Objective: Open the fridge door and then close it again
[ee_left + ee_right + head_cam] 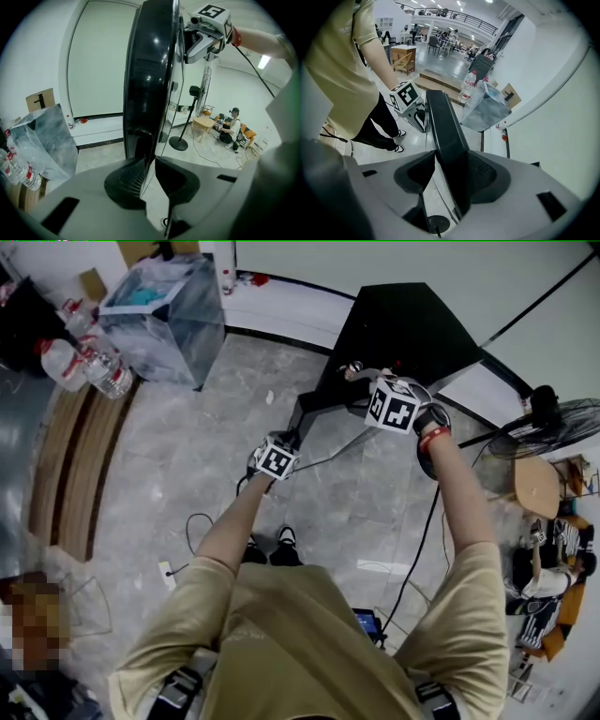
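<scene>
Both arms reach forward and down from the shoulders, the right stretched further than the left. The left gripper (286, 442) tilts down toward the outer end of the open door (328, 399), which swings out from the black fridge (412, 324). Its jaws are narrow, with a slit of floor showing between the pads. The door's edge stands just past their tips, and contact is unclear. The right gripper (361, 373) points steeply down over the door's top edge. Its jaws are wide and the door runs between them, against the right pad and clear of the left.
</scene>
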The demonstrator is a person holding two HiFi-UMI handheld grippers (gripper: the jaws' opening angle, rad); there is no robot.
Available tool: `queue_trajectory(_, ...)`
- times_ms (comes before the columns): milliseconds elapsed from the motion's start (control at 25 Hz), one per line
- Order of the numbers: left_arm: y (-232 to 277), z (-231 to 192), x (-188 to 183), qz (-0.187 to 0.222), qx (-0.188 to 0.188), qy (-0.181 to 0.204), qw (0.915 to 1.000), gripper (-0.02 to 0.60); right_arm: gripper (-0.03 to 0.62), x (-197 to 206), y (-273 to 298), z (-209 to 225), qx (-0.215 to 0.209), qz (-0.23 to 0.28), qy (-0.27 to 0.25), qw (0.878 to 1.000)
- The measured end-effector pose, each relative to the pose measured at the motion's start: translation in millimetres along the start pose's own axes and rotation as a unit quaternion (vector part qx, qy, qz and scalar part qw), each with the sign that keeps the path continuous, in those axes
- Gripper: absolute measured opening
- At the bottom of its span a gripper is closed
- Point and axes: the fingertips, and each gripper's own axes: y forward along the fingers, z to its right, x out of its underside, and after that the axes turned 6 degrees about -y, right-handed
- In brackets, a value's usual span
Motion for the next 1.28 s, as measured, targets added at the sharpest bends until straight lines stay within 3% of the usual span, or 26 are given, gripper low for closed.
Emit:
queue_trajectory(840, -20.2, 80.2, 38.3, 0.019, -0.002, -0.02, 0.9996, 0.061, 0.247, 8.5, -22.4, -58.9, -0.03, -0.015, -0.056, 0.998)
queue_trajectory(1280, -21.4, 104.6, 50.8, 0.006, -0.002, -0.022, 0.9997, 0.058, 0.256, 12.9, -29.1, -74.0, -0.031, -0.011, -0.072, 0.997)
